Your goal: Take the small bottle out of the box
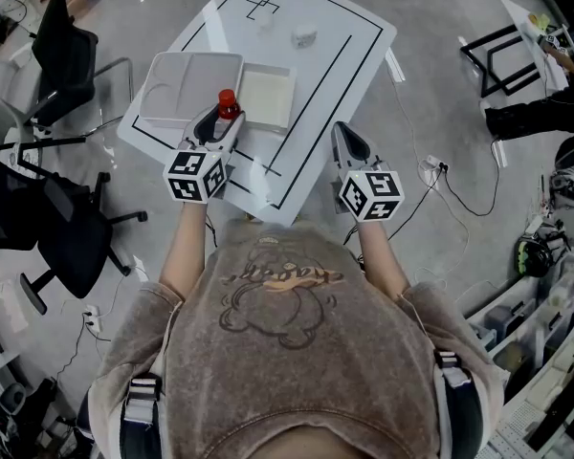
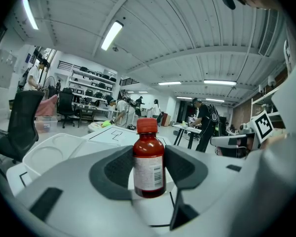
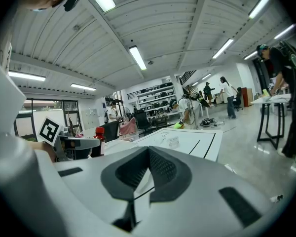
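Note:
A small dark-red bottle [image 1: 227, 105] with a red cap stands upright between the jaws of my left gripper [image 1: 220, 122], whose pads press on its sides. In the left gripper view the bottle [image 2: 149, 162] fills the middle, its white label facing me, with my left gripper [image 2: 149, 171] shut on it. It sits at the front edge of the open white box [image 1: 267, 71], beside the box's lid [image 1: 187, 89]. I cannot tell whether it touches the table. My right gripper [image 1: 348, 143] hovers over the table's near right edge, jaws together and empty [image 3: 148, 168].
The white table [image 1: 335, 75] carries black outlines and a small clear object [image 1: 303, 37] at its far side. Office chairs [image 1: 62, 55] stand to the left. A black frame [image 1: 497, 60] and cables [image 1: 440, 175] lie on the floor at right.

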`<control>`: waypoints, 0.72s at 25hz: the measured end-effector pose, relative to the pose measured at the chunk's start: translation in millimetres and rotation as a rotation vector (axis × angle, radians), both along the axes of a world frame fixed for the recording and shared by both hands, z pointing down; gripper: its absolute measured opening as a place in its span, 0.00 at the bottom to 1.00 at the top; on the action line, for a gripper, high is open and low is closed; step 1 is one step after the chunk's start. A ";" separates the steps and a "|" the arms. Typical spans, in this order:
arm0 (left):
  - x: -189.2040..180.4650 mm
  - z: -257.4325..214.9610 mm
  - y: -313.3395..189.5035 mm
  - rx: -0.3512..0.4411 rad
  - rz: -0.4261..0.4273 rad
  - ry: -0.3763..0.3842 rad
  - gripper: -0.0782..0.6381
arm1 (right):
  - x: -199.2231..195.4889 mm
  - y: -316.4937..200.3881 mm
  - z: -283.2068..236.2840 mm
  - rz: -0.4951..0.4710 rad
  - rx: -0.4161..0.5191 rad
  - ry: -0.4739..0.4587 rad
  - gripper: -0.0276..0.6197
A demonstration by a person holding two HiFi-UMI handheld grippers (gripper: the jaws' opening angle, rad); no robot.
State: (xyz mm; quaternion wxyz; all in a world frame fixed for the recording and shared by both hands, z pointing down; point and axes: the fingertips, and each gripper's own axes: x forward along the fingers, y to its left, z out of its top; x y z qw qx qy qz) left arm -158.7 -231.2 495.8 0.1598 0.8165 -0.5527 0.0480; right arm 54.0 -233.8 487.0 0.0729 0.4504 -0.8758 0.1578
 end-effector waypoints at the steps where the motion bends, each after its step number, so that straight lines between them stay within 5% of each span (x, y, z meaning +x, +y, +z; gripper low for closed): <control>1: -0.1 -0.7 0.0 0.001 0.000 0.002 0.40 | 0.1 -0.1 0.3 0.001 -0.001 0.000 0.04; 18: 2.1 -12.6 1.7 0.021 0.011 0.013 0.40 | 1.8 0.0 1.9 0.003 -0.004 0.015 0.03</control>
